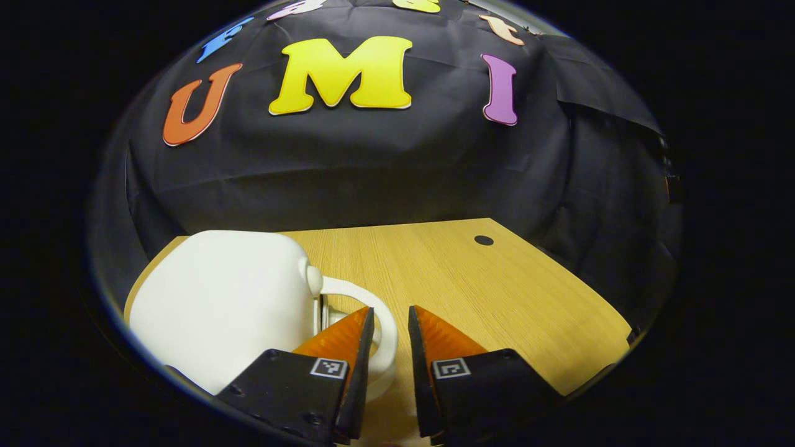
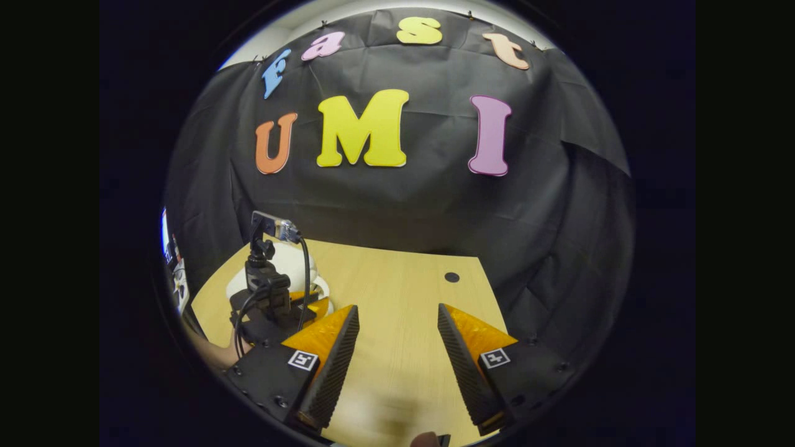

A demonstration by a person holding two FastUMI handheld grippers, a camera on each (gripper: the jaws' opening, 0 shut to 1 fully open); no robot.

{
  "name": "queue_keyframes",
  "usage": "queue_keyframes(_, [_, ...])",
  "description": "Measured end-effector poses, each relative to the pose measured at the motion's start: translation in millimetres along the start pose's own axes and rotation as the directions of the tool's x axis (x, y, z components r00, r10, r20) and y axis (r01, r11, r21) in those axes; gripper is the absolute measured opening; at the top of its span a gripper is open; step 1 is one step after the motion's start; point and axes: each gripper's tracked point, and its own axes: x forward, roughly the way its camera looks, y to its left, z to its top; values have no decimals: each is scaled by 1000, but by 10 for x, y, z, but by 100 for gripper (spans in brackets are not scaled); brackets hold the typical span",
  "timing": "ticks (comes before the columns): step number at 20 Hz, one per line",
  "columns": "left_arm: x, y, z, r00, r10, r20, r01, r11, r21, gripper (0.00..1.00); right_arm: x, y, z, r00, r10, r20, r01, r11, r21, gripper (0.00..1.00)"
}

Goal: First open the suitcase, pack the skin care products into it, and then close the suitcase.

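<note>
A white hard-shell suitcase [image 1: 223,304] lies shut at the left of the wooden table [image 1: 497,298]. Its white loop handle [image 1: 388,335] points toward the middle of the table. My left gripper [image 1: 391,313] straddles that handle: the left finger covers part of the loop, and a thin strip of table shows between the handle and the right finger, so the narrow jaws stand open. In the right gripper view, the left gripper [image 2: 313,304] sits against the suitcase [image 2: 292,264], a hand [image 2: 217,354] holding it. My right gripper [image 2: 397,310] hovers wide open over bare table [image 2: 397,273], holding nothing.
A small dark round hole [image 1: 484,240] sits near the table's far right corner, also seen in the right gripper view as the hole [image 2: 451,277]. Black cloth wall stands right behind the table. The table's right edge [image 1: 577,279] drops off beside that wall.
</note>
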Motion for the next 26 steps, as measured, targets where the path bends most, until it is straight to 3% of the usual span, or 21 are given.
queue_keyframes(2, [-70,-53,97,1000,-10,25,11,1000,-17,57,3,33,33,1000,3,9,-3,1000,-3,76])
queue_keyframes(3, [-123,-56,165,999,-12,38,13,1000,-28,73,-11,37,43,1000,3,16,-3,1000,-3,75])
queue_keyframes(5, [-262,-19,344,997,-3,72,6,999,-41,85,-11,74,80,1000,4,30,-4,1000,5,76])
queue_keyframes(6, [-331,-24,418,996,-2,92,6,999,-43,86,-4,102,96,999,7,35,-7,1000,10,76])
queue_keyframes(7, [-419,-11,529,993,2,117,3,999,-40,96,-6,127,115,999,9,41,-9,1000,13,76])
queue_keyframes(8, [-497,23,641,990,9,141,-5,999,-33,92,6,155,135,999,12,49,-13,1000,17,76])
queue_keyframes(9, [-595,82,767,986,22,165,-18,1000,-25,97,12,188,180,998,15,64,-16,1000,20,76])
queue_keyframes(12, [-959,352,1246,963,72,261,-66,997,-34,97,25,334,410,991,30,127,-32,999,11,76])
queue_keyframes(17, [-1547,854,1922,911,148,385,-138,989,-53,96,62,701,1028,954,22,298,-24,1000,2,76])
queue_keyframes(22, [-2052,1263,2206,879,196,435,-169,981,-101,100,48,1066,1384,916,-44,399,27,998,48,76])
queue_keyframes(24, [-2147,1391,2219,868,220,445,-193,976,-105,96,11,1170,1464,902,-81,425,67,997,48,76])
queue_keyframes(26, [-2208,1487,2211,865,231,445,-204,973,-110,97,-12,1272,1469,901,-90,425,75,996,51,76])
